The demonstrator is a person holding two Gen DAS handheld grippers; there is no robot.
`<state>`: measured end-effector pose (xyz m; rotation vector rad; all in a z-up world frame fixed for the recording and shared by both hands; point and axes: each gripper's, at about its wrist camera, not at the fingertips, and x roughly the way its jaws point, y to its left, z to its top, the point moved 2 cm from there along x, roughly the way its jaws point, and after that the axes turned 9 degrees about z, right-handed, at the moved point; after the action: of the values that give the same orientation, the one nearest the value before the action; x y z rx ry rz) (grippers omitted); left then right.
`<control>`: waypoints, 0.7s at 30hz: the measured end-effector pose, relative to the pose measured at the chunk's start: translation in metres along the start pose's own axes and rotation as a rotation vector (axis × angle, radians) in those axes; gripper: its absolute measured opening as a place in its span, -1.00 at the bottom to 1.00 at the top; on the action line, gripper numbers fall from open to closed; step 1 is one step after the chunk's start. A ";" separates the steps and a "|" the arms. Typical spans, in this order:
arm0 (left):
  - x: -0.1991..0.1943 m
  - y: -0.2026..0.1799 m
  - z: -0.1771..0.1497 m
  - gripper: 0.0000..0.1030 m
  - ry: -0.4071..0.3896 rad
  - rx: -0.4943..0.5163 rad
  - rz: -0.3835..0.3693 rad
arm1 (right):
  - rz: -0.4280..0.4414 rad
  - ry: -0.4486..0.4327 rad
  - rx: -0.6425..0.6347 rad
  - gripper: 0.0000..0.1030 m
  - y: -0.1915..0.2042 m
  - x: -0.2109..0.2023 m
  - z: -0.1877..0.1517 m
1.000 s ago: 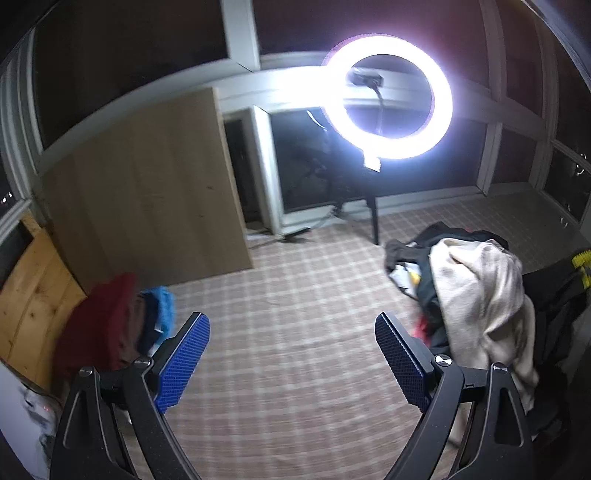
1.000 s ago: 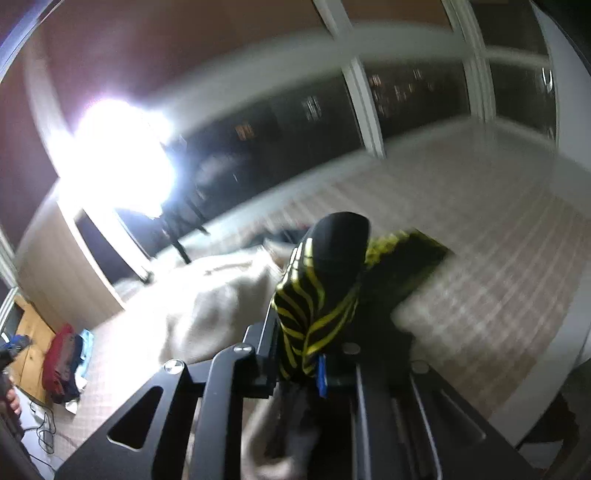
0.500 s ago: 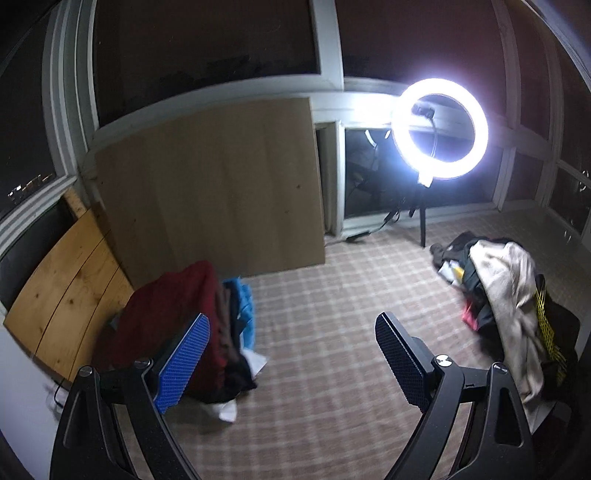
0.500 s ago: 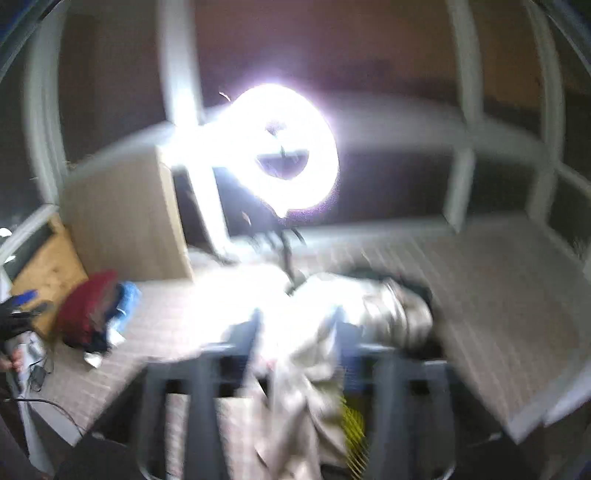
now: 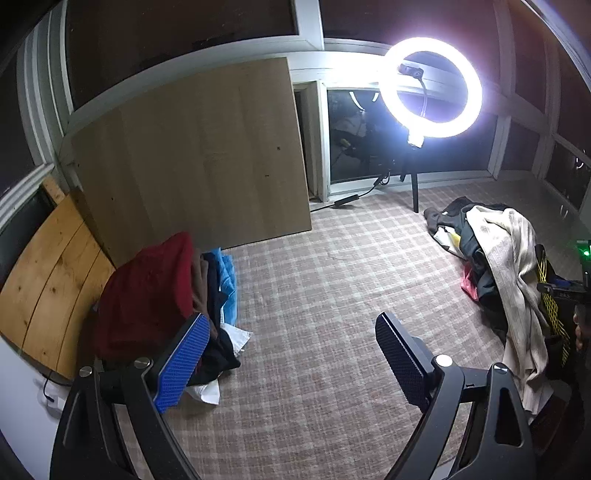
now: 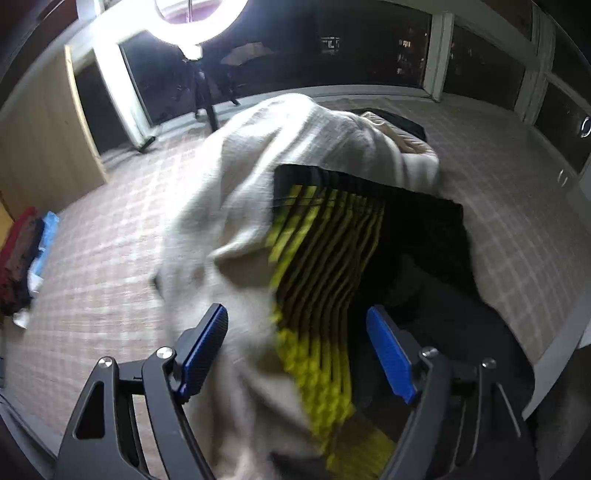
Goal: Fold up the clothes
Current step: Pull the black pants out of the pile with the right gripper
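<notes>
Left wrist view: the left claw point(image 5: 291, 354) hangs spread wide with nothing between its blue pads, above a checked floor covering point(image 5: 325, 295). The landmark here is the ring light point(image 5: 430, 86) on its stand at the far wall. Below the ring light and a little to its right lies a loose heap of clothes point(image 5: 495, 266), a cream garment point(image 5: 513, 258) draped over dark pieces. Far to the left of the ring light, against a leaning wooden board point(image 5: 192, 158), sits a second pile point(image 5: 166, 291) with a red piece on top and blue and dark ones beside it. It looks flatter and more stacked, perhaps the folded side, though the folds are not clear. The two piles sit well apart, likely to keep sorted from unsorted.

Right wrist view: the right claw point(image 6: 295, 354) is also released, its pads apart on either side of the heap below the ring light point(image 6: 201, 18). The cream garment point(image 6: 258, 177) overlaps a black and yellow striped garment point(image 6: 317, 258). The picture is blurred, and nothing is pinched.
</notes>
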<state>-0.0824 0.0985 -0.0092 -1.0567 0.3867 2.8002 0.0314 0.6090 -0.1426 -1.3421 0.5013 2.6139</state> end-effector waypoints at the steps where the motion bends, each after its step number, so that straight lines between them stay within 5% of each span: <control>1: 0.001 -0.003 0.000 0.78 0.002 0.004 -0.002 | 0.061 -0.011 0.049 -0.62 -0.010 -0.004 -0.001; 2: 0.001 -0.007 0.001 0.78 0.004 0.008 -0.003 | 0.122 -0.022 0.098 -0.94 -0.020 -0.008 -0.002; 8: 0.007 -0.028 0.005 0.78 0.015 0.035 -0.028 | 0.201 -0.181 0.230 -0.97 -0.075 -0.077 -0.013; 12: 0.005 -0.042 0.012 0.78 -0.002 0.049 -0.068 | 0.288 -0.345 0.259 -0.97 -0.076 -0.151 0.004; 17: -0.002 -0.057 0.021 0.78 -0.036 0.060 -0.123 | 0.365 -0.529 0.122 -0.97 -0.022 -0.251 0.049; 21: -0.008 -0.028 0.013 0.78 -0.047 0.018 -0.096 | 0.468 -0.611 -0.058 -0.97 0.059 -0.304 0.089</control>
<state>-0.0790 0.1288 0.0007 -0.9764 0.3457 2.7266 0.1247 0.5899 0.1657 -0.3982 0.6960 3.2193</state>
